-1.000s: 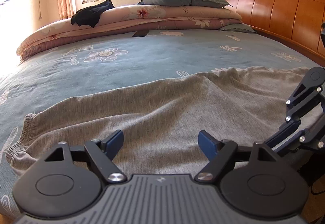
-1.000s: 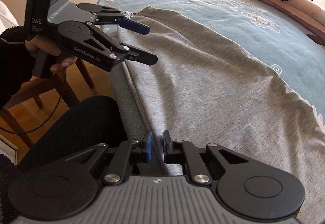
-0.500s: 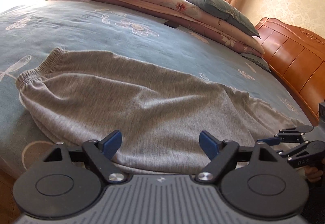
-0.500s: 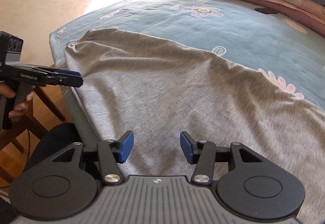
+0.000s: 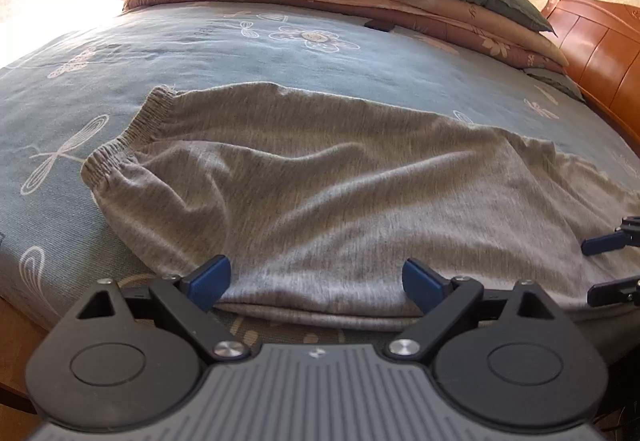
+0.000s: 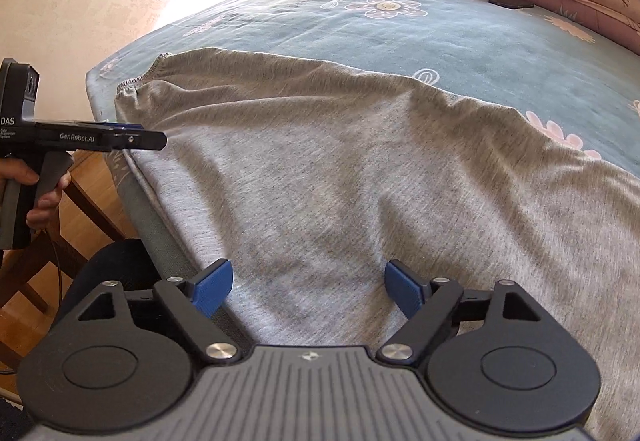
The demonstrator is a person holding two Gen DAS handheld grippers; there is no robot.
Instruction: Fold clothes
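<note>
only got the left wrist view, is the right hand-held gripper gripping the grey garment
Observer: No. The right hand-held gripper is opening, and the grey garment lies unpinched between its jaws.
Operator: how does my left one look from the side
Observer: The left hand-held gripper, also opening with nothing pinched, reaches over the garment's near edge.
Operator: anything under it
Observer: A wooden chair stands just below that gripper.
</note>
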